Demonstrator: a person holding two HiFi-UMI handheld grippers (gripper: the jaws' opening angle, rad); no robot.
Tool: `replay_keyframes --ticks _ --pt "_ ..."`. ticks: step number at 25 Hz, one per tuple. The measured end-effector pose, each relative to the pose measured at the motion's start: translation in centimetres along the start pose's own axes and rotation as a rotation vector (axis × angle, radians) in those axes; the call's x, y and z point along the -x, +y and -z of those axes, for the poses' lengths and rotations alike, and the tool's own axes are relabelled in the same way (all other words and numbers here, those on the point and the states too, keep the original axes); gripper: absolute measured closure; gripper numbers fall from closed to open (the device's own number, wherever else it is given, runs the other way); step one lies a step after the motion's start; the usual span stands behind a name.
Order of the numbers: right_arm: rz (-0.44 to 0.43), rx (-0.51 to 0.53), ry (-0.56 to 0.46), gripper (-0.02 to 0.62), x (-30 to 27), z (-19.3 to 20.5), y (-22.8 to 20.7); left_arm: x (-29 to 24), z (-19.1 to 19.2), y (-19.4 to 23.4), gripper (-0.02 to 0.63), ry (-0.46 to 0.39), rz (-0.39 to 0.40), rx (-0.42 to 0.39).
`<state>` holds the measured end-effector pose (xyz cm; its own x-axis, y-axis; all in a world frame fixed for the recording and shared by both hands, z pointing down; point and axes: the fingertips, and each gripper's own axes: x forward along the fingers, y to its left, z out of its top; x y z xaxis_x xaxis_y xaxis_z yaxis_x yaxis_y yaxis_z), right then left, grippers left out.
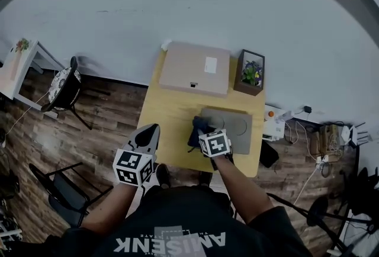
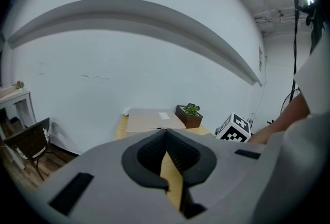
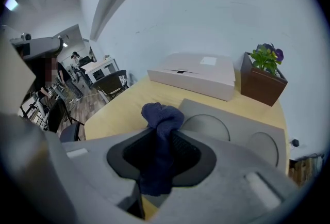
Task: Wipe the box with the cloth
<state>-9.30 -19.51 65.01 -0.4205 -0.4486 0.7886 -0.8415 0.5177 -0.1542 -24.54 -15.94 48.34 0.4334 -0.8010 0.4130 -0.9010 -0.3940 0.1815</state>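
My right gripper (image 3: 161,152), its jaws clamped on the dark blue cloth (image 3: 162,117) that bunches up above them, hangs over the near edge of a grey mat (image 3: 232,114) on the table (image 3: 118,109). My left gripper (image 2: 166,156), jaws drawn together on nothing, is held by the table's near left corner. Farther back, the box (image 3: 195,74) lies flat and closed by the wall, with a potted plant (image 3: 264,78) just beside it.

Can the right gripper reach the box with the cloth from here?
Probably yes: only the flat grey mat and bare table lie between the right gripper, shut on the cloth, and the box.
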Motion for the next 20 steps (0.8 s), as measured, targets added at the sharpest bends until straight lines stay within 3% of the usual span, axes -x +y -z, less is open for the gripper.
replay_keyframes --ticks 8,20 --pt "0.022 -0.030 0.001 0.495 1.0 0.7 -2.4 -1.3 -0.6 -1.6 0.604 0.002 0.011 -0.019" --pt "0.102 -0.072 -0.003 0.495 3.3 2.6 -6.8 -4.0 -1.5 -4.3 0.604 0.007 0.088 -0.059"
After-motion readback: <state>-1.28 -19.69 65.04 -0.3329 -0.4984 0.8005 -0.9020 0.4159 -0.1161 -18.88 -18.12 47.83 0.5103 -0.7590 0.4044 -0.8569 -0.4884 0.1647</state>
